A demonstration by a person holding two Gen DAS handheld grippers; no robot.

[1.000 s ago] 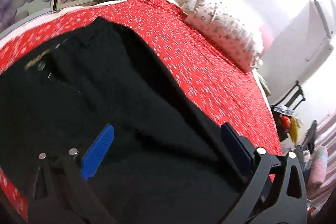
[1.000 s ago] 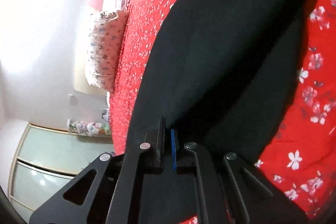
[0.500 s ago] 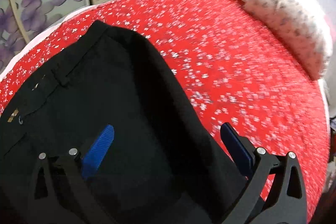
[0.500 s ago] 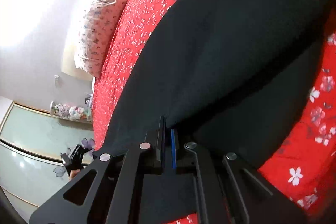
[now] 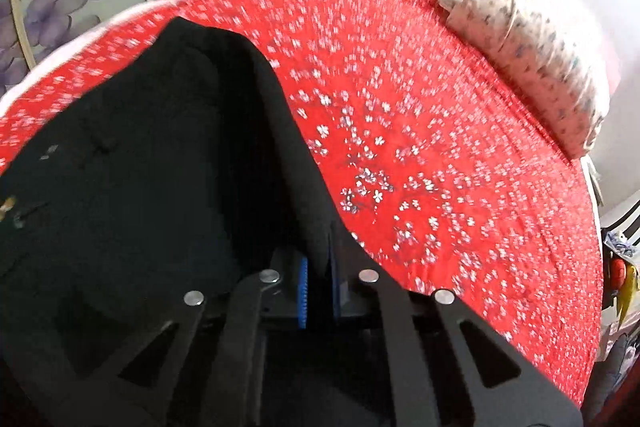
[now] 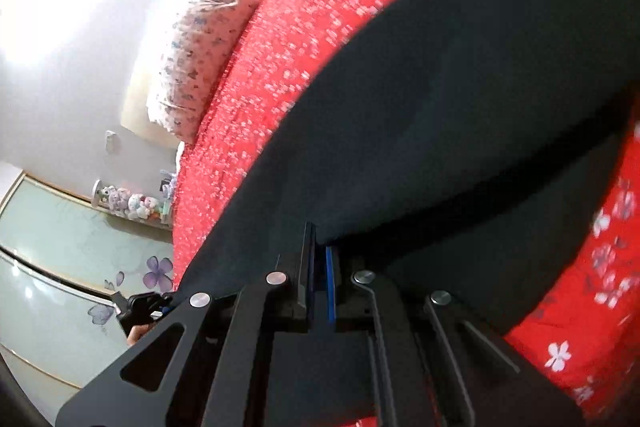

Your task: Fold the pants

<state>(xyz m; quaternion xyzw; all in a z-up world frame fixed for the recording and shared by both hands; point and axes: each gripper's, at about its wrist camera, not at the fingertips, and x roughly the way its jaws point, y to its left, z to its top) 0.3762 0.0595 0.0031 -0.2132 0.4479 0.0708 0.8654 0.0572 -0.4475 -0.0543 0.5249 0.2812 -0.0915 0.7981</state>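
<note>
A: Now, both grippers pinch the black fabric pants (image 5: 132, 163) lying on the red flowered bedspread (image 5: 440, 155).

B: Yes, left gripper (image 5: 318, 269) and right gripper (image 6: 320, 259) clamped on cloth edges, probably to carry the fold.

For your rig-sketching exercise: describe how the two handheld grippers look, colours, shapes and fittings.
Both the left gripper and right gripper are matte black angular linkages with triangular cut-outs, round silver pivot pins and blue ribbed finger pads. No cables, markings or sleeves show.
</note>
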